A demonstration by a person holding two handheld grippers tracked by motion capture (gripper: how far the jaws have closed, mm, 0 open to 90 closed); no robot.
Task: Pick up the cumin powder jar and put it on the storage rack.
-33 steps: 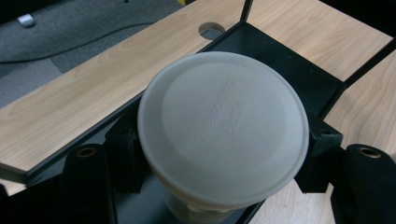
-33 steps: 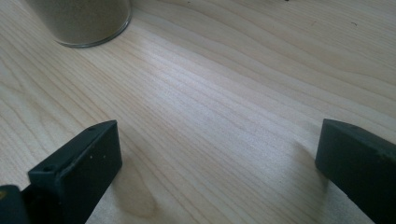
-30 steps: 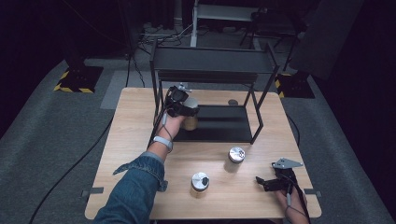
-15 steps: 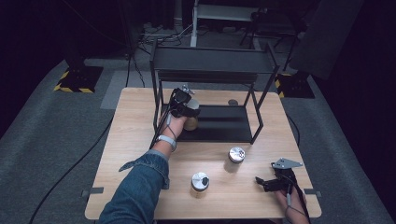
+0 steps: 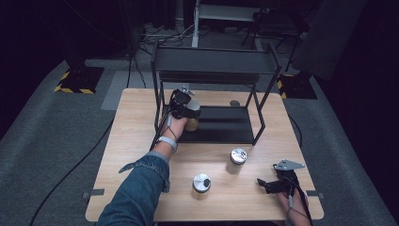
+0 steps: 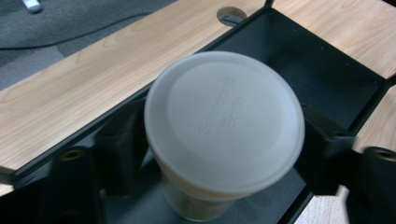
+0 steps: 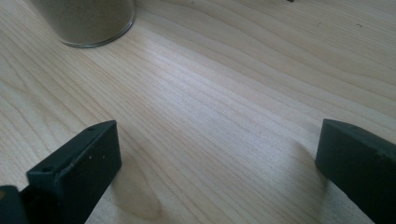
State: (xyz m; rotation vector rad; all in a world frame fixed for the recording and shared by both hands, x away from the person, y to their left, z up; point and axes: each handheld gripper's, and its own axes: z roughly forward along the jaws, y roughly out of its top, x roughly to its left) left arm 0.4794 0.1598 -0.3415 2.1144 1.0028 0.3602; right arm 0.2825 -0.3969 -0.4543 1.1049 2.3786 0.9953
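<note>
So the jar (image 6: 219, 135) with the pale flat lid is sitting between the jaws of the left gripper (image 5: 184, 109), which look clamped onto its sides just under the lid. It's down at the black bottom shelf (image 5: 226, 123) of the metal rack (image 5: 214, 66), near the shelf's 9 o'clock end; can't really tell if its base is touching the shelf. In the left gripper view the lid has some raised lettering, too blurry to read.

Out on the wooden table (image 5: 131, 122), two more jars with shiny metal lids stand apart from each other: one (image 5: 237, 160) just off the rack's front edge, toward 5 o'clock from the held jar, and another (image 5: 201, 184) closer to the person, around 6 o'clock.

The right gripper (image 5: 269, 184) rests way over at the table's 4 o'clock corner, jaws spread wide with nothing between them but bare wood.
</note>
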